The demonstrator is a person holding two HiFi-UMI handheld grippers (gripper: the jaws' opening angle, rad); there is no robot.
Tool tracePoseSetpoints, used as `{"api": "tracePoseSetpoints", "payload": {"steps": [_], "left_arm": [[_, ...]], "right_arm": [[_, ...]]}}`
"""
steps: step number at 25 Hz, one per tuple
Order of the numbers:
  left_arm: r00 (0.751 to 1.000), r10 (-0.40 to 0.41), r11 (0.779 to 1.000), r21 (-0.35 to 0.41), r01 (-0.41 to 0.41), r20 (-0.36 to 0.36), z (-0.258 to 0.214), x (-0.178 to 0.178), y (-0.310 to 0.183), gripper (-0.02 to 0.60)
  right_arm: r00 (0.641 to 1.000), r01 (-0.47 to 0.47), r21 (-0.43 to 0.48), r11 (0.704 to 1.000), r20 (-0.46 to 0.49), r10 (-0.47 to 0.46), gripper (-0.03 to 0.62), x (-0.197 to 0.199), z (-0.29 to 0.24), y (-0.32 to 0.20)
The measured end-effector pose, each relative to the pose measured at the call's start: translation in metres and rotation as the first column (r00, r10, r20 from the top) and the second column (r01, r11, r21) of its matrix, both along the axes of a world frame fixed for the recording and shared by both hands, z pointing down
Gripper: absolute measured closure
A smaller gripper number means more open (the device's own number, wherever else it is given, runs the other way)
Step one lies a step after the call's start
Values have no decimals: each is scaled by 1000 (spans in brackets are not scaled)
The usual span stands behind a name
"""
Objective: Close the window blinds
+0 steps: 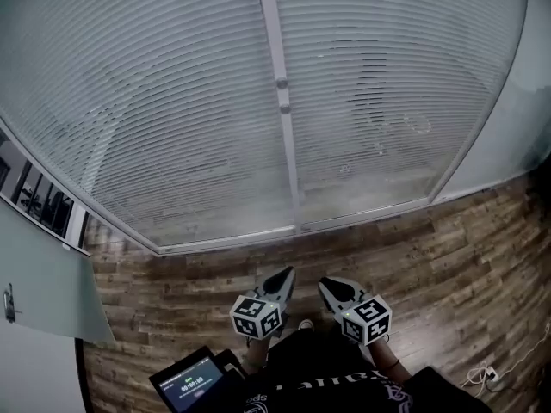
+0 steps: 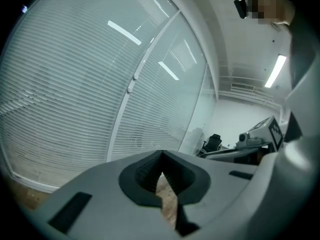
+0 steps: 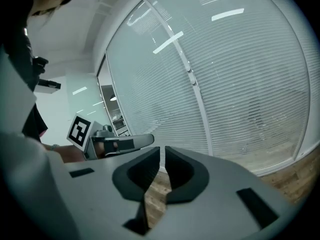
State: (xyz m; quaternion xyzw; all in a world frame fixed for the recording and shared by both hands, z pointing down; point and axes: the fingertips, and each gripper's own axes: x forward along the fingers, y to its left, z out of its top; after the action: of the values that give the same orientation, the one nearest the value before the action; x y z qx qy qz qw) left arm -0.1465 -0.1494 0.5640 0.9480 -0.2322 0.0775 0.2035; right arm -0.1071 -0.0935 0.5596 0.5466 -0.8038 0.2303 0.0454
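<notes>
White slatted blinds (image 1: 172, 101) hang lowered behind two glass panes, split by a pale upright bar (image 1: 289, 162) that carries two small knobs (image 1: 282, 83). The slats look turned flat, with faint shapes showing through the right pane (image 1: 387, 127). My left gripper (image 1: 284, 272) and right gripper (image 1: 327, 284) are held low, close to the person's body and well back from the window, both pointing toward it. Each is shut with nothing between its jaws. The same blinds (image 2: 75, 84) fill the left gripper view beyond my left gripper (image 2: 161, 154). In the right gripper view, blinds (image 3: 240, 74) stand beyond my right gripper (image 3: 162, 148).
Wood plank floor (image 1: 448, 256) runs from the window's sill to the person's feet. A lit tablet screen (image 1: 194, 381) sits at bottom left. A glass door with a handle (image 1: 9, 304) stands at far left. A cable (image 1: 486, 375) lies at bottom right. An office chair (image 2: 215, 141) stands to the right.
</notes>
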Motion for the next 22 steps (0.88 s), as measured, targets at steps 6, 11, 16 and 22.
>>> {"api": "tracePoseSetpoints", "payload": {"steps": [6,11,16,22], "left_arm": [[1000,-1,999,51,2,-24,-28,1,47,577],[997,-67,995,75,70,-45,-42,9,100,577],[991,-109,991,69,114,-73,-44,19,194,577],[992,-119,992,42,120,-29,-27,15,294,577]], "right_arm": [[999,-29,37,999,22,28,565,5,-25,47],[998,-53,52,997,23,52,565,26,-31,119],[999,-42,30,999,30,42,565,43,-14,212],[999,1,30,1000,36,-2,565,41,-3,287]]}}
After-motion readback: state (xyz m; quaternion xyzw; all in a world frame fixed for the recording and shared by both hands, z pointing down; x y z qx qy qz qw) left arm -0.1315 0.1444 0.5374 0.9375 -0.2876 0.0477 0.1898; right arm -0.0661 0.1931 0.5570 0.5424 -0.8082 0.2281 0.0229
